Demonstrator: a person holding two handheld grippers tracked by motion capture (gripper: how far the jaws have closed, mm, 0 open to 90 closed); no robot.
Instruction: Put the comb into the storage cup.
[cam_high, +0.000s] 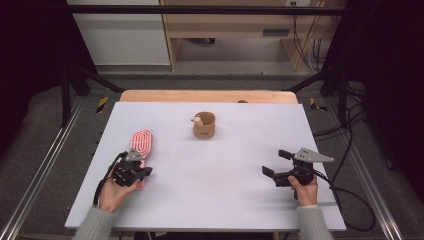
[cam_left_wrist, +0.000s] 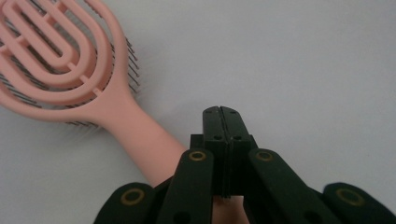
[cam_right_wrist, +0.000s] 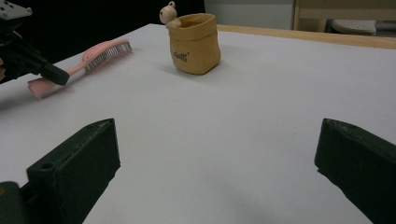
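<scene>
Tan pouch-like holder (cam_high: 204, 126) w/ small bear figure (cam_high: 197, 120) at its rim, mid-table; pink vented hairbrush (cam_high: 141, 142), bristles down, lies left of the holder, handle beside the left gripper (cam_high: 144, 172), jaws pressed together & empty; right gripper (cam_high: 276, 162), right of the holder, jaws wide, empty.

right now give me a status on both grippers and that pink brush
Left gripper fingers shut, empty, over the handle of the pink plastic vented hairbrush. Right gripper open, empty, hovering. Brush flat on the white table, nothing blocking it.
</scene>
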